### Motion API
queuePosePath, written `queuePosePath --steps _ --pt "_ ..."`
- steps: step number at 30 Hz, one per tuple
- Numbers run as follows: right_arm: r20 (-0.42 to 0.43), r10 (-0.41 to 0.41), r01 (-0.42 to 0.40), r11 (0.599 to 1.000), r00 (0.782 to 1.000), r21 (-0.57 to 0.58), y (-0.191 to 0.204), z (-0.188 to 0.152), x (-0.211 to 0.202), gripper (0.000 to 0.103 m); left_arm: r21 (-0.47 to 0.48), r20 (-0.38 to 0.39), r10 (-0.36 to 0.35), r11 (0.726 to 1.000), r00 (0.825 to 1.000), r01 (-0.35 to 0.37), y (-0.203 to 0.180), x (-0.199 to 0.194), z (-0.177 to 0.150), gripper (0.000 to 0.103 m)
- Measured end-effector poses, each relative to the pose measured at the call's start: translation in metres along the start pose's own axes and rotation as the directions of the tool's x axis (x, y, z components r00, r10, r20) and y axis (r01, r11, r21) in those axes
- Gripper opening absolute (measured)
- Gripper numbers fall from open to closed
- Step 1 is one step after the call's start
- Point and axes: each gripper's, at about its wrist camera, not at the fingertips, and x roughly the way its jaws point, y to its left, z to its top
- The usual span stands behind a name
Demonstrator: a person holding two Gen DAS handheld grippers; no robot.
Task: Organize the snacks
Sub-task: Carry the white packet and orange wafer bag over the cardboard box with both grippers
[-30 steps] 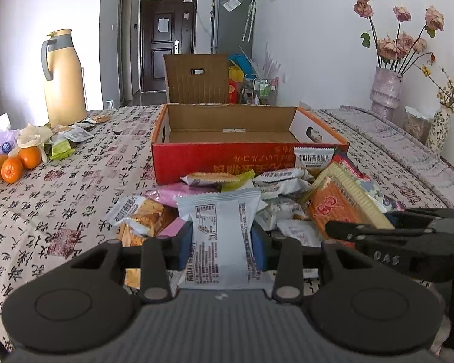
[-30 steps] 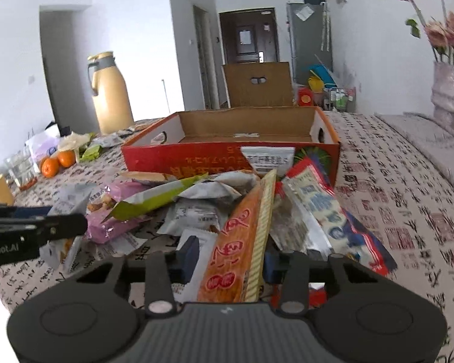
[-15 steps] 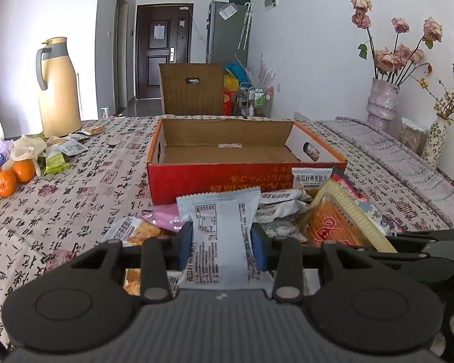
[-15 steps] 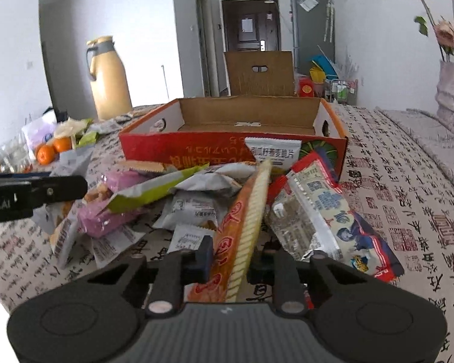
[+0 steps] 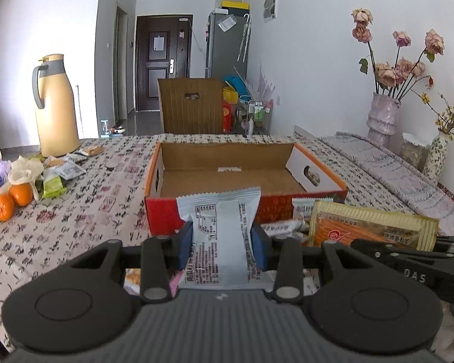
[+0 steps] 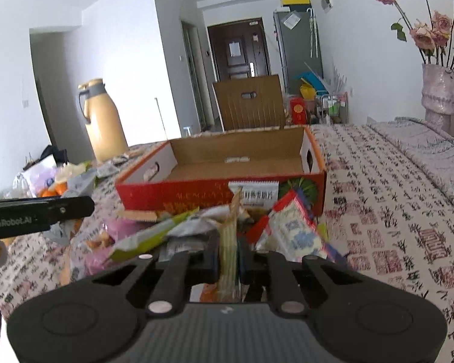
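Note:
My left gripper point(image 5: 222, 246) is shut on a white snack packet point(image 5: 219, 230), held upright above the table. My right gripper point(image 6: 228, 255) is shut on an orange and gold cracker packet point(image 6: 228, 242), seen edge-on between its blue pads; the same cracker packet point(image 5: 372, 227) shows flat at the right of the left wrist view. Straight ahead lies the open red cardboard box point(image 5: 248, 178) point(image 6: 224, 166) with a bare brown floor. A heap of snack packets point(image 6: 178, 230) lies on the patterned tablecloth in front of the box.
A yellow thermos jug point(image 5: 56, 109) stands at the far left, with oranges point(image 5: 10, 199) and small packets near it. Vases of dried flowers point(image 5: 381, 115) stand at the right by the wall. A wooden chair back point(image 5: 192, 106) rises behind the table.
The right gripper's jaws closed on the cracker packet and turned it edge-on. Both grippers rose with their packets, so more of the box floor shows.

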Motion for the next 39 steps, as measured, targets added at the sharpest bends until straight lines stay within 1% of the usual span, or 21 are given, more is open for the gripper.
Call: queuePosePath --steps 7,10,19,24,28,30,35,39 --pt "0.061 0.001 -0.002 1.0 0.998 0.018 -0.006 0.019 -0.006 0.011 0.009 0.017 0.008 1.0 1.0 -0.008 -0.001 0.008 0.018 0.04" --pt "0.083 -0.002 0.001 1.0 0.997 0.022 -0.009 0.028 -0.005 0.009 0.013 0.024 0.011 1.0 1.0 -0.011 -0.002 0.012 0.026 0.041" --pt "0.167 0.008 -0.013 0.999 0.986 0.03 -0.012 0.073 0.011 0.008 0.04 0.044 0.025 0.999 0.999 -0.027 -0.006 0.032 0.059 0.041" --pt "0.205 0.012 -0.019 0.999 0.979 0.031 -0.014 0.103 0.028 0.008 0.049 0.053 0.033 0.998 0.998 -0.036 -0.006 0.05 0.082 0.041" --pt "0.183 0.01 -0.019 0.999 0.983 0.043 -0.019 0.123 0.058 0.008 0.054 0.036 0.047 0.997 0.998 -0.049 -0.005 0.075 0.098 0.041" --pt "0.152 0.007 -0.014 0.999 0.988 0.049 -0.021 0.133 0.079 0.008 0.064 0.019 0.066 0.996 0.998 -0.067 -0.006 0.09 0.104 0.041" --pt "0.051 -0.021 0.018 0.998 0.998 0.065 -0.026 0.151 0.138 0.008 0.086 -0.049 0.107 0.991 0.993 -0.103 -0.006 0.133 0.11 0.041" --pt "-0.011 -0.044 0.045 0.995 0.999 0.092 -0.029 0.152 0.179 0.008 0.094 -0.107 0.139 0.987 0.985 -0.129 -0.004 0.165 0.107 0.041"
